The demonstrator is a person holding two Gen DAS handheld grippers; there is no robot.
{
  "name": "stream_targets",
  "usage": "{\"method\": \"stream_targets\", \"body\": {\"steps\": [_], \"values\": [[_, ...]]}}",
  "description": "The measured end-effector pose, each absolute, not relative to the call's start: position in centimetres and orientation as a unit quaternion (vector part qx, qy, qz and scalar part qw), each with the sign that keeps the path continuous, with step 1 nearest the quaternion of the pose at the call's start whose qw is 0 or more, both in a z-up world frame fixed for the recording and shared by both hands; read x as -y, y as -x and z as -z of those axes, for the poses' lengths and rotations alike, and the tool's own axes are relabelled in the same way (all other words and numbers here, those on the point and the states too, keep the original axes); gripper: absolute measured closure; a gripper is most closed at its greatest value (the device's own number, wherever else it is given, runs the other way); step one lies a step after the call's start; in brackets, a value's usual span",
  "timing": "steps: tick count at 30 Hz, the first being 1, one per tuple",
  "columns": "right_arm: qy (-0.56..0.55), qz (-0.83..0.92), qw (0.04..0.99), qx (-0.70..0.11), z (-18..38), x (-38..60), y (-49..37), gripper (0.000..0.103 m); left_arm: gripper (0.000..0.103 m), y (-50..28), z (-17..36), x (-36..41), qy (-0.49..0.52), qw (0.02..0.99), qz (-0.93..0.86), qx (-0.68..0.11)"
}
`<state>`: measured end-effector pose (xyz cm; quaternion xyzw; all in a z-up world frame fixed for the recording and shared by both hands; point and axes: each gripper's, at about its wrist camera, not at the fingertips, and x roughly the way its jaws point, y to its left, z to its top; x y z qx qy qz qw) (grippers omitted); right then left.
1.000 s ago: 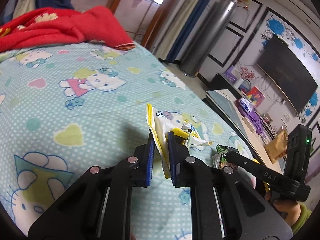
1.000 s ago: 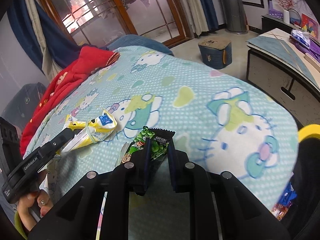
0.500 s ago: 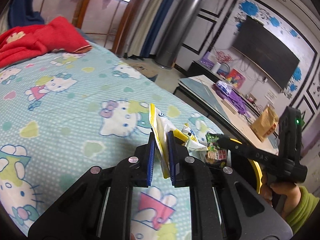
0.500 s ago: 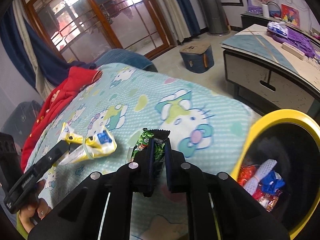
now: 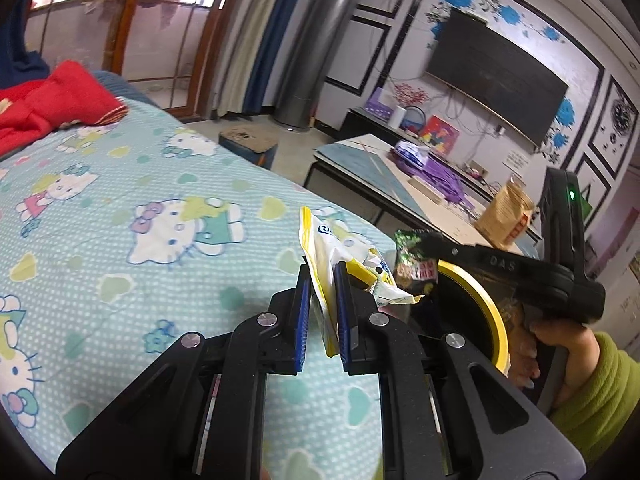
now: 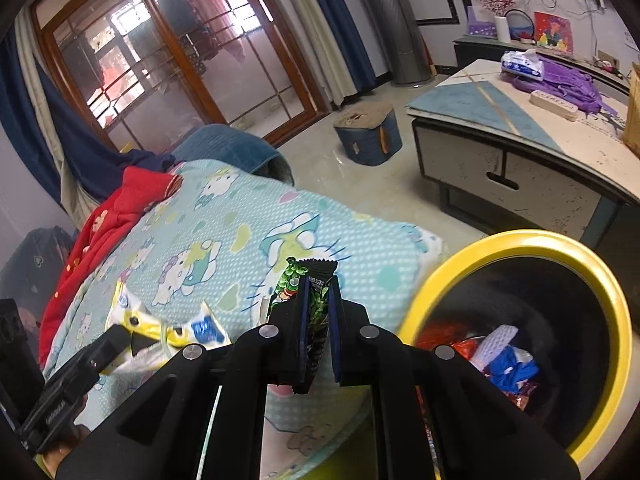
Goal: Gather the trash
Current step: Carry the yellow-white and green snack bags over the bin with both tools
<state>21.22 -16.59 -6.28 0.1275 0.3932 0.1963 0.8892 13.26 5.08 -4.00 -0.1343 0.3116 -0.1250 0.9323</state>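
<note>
Left gripper [image 5: 320, 280]: clamped on a yellow-and-white wrapper [image 5: 324, 248], which stands on edge between the blue pads and spills crumpled to the right of them.

Right gripper [image 6: 316, 300]: closed on a green snack packet [image 6: 310, 280], its long axis running up out of the pads, serrated top end uppermost.

Where the trash is: both pieces are off the bed [image 5: 120, 208] and held in the air above the cartoon-cat bedspread, close to its foot.

Trash bin [image 6: 600, 280]: a black bin with a yellow rim stands just beyond the corner of the bed, to the right of both grippers; red, white and blue litter already lies inside.

The relation that counts: the bin's mouth lies to the right of and below the green packet, and the right gripper is the nearer of the two. From the left wrist view the green packet appears to sit over the near rim, though the fisheye curve makes that hard to judge.

The hand [image 5: 560, 344]: a hand in a green sleeve holds the right gripper's handle beside the bin.

Further out: a low surface [image 6: 520, 128] with purple cloth on it, and a red blanket [image 6: 112, 216] at the far end of the bed.

Step in hand, by the look of it: carrying both wrappers to the bin; neither is released yet.
</note>
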Motion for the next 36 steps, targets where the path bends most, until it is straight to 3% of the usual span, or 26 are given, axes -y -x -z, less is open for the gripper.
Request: {"method": "stream_targets", "body": {"steps": [36], "values": [[-0.126,-0.075,0.916,-0.374,6.9,30.7,-16.0,0.094,0.096,-12.1,4.0,8.1,0.018,0.919,0.236,-0.315]]}}
